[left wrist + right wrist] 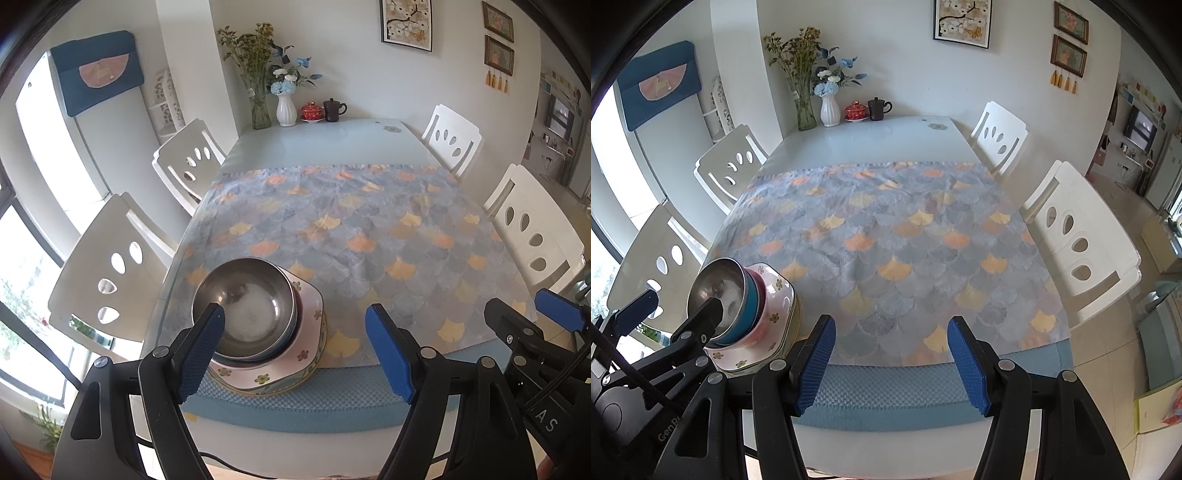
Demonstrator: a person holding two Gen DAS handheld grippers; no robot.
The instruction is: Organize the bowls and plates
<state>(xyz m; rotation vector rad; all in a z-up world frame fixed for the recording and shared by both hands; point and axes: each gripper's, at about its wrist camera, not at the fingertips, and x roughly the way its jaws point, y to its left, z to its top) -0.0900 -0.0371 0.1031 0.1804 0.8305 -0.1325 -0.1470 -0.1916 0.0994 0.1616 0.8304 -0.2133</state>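
Observation:
A steel bowl (247,302) sits on top of a stack: a blue bowl under it, then a pink square flowered plate (306,325), then a round green-rimmed plate at the bottom. The stack stands at the table's near left corner and also shows in the right wrist view (753,314). My left gripper (295,314) is open and empty, just in front of the stack, its left finger over the steel bowl's rim. My right gripper (890,325) is open and empty, above the near edge, to the right of the stack.
A fan-patterned cloth (886,240) covers the table's middle, with a blue mat (886,391) along the near edge. Vases (286,109), a red cup and a dark mug stand at the far end. White chairs (532,229) line both sides.

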